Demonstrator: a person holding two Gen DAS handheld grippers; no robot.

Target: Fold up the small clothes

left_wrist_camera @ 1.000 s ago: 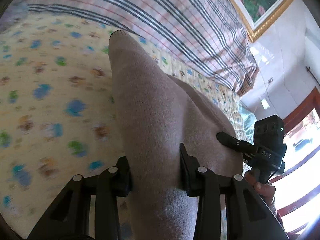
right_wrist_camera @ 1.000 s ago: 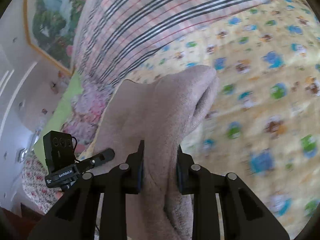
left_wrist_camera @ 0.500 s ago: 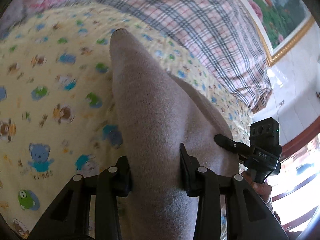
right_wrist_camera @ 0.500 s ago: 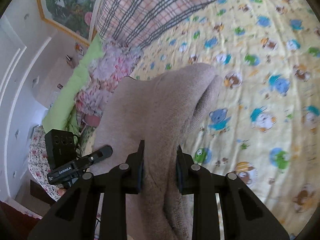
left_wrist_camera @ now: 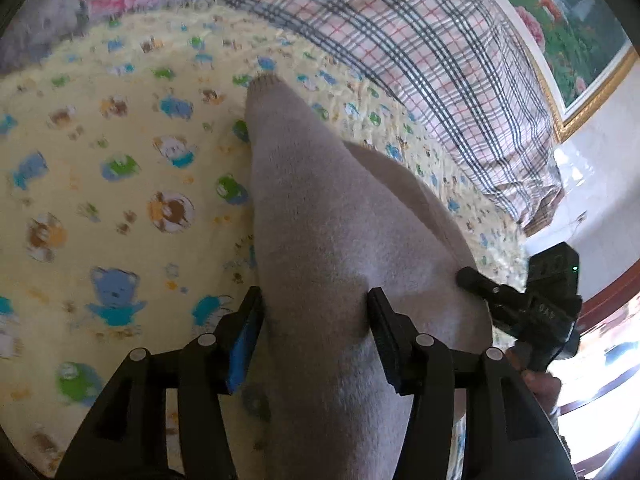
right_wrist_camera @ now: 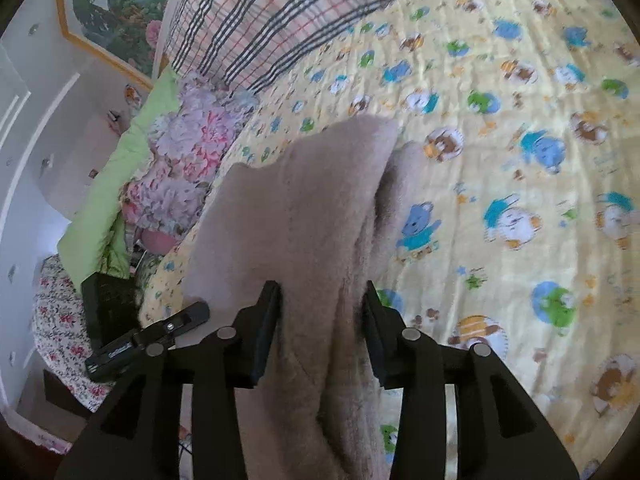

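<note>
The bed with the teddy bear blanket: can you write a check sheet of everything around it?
Surface: yellow quilted bedspread with cartoon bears, rumpled.
Job's things: beige fuzzy knit garment, draped over the bedspread, passing between both grippers' jaws.
Clutter: pink floral cushion; green pillow; pink plaid blanket with dark stripes.
Grippers: left gripper jaws opening, garment between them, gap on the blue-pad side; right gripper jaws opening, garment between them.
Cables: nothing seen.
Surroundings: gold-framed flower painting on a white wall.
</note>
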